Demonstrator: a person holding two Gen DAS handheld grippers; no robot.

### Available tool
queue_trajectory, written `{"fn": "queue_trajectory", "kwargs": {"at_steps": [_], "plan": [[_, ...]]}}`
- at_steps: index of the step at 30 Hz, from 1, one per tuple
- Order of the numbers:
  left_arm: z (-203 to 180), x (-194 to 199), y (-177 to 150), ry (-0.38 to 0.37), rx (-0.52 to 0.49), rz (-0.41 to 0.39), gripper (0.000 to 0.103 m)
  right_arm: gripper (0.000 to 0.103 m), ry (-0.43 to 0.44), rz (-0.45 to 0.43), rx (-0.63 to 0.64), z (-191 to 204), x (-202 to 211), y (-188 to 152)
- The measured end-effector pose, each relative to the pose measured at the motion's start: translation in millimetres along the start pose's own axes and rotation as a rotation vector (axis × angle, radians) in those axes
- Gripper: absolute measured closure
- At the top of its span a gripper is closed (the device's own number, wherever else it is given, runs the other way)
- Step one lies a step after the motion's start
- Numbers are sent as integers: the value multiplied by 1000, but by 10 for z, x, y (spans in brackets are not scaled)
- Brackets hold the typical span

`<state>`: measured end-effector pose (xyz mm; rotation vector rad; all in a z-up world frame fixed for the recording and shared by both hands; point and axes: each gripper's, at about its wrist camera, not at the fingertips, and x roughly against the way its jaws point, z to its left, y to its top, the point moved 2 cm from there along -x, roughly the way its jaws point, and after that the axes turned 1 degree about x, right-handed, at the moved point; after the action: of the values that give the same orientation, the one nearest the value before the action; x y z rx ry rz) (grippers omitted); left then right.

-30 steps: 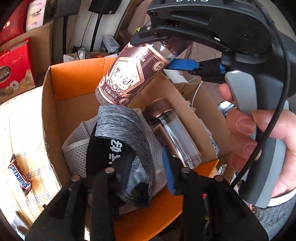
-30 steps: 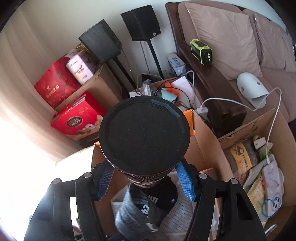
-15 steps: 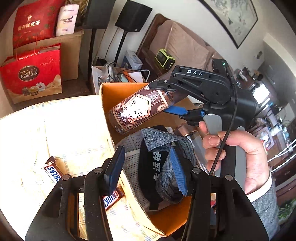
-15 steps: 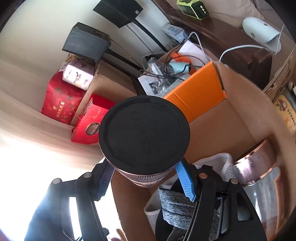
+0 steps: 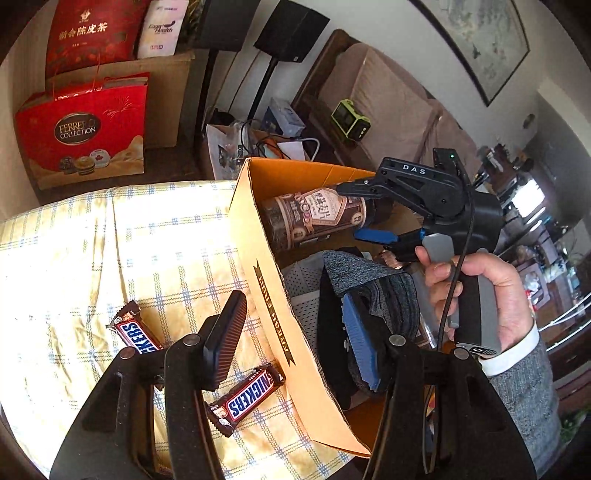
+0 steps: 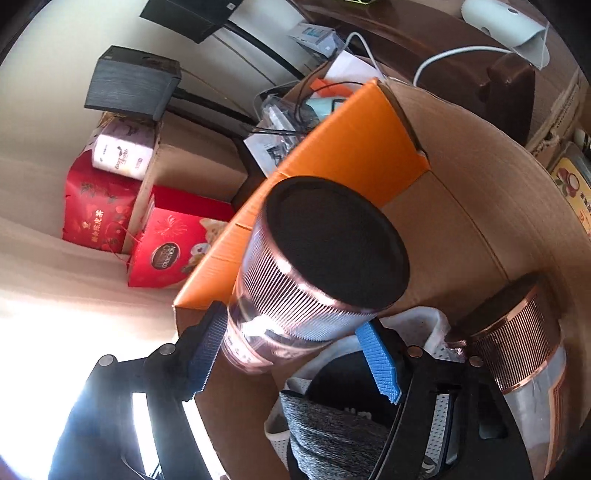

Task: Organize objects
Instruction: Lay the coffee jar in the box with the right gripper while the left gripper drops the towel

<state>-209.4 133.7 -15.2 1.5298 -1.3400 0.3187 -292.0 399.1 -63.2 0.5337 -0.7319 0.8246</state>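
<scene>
A brown-labelled clear jar with a black lid lies tilted inside the cardboard box. My right gripper has its blue pads on either side of the jar; the jar looks loose between them, so the grip is unclear. It also shows in the left wrist view. My left gripper is open and empty, straddling the box's near wall. A grey and black cap and a second jar lie in the box. Two Snickers bars lie on the checked cloth.
A checked cloth covers the surface left of the box. Red gift bags, cardboard boxes and speakers on stands stand behind. A sofa and cables lie beyond the box. Another box of goods is on the right.
My left gripper pulled back from the cap and out over the box wall. My right gripper lowered the jar into the box and tilted it; its jaws look wider around the jar.
</scene>
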Motion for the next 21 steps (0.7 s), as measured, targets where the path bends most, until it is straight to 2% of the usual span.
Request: {"fn": "queue_trajectory", "kwargs": {"at_steps": [1,4,7,12,14,21], "plan": [[32,-8,11,1,-1,2,51,30,1,3,3,-9,7,-3],[75,19,-9,7,-3,10,51,20,-23,-10,29,-2,71,-8],[134,89,-30,21,0,3,50,20,-43,-31,59,26,175,-31],[277,251,-76,66,7,-21,33,20,-114,-77,219,234,324,-181],[324,307,-97,94,4,-25,22,20,-159,-89,298,341,337,-279],[418,527,-140,169,-36,-44,4,20,-250,-145,494,724,357,-660]]}}
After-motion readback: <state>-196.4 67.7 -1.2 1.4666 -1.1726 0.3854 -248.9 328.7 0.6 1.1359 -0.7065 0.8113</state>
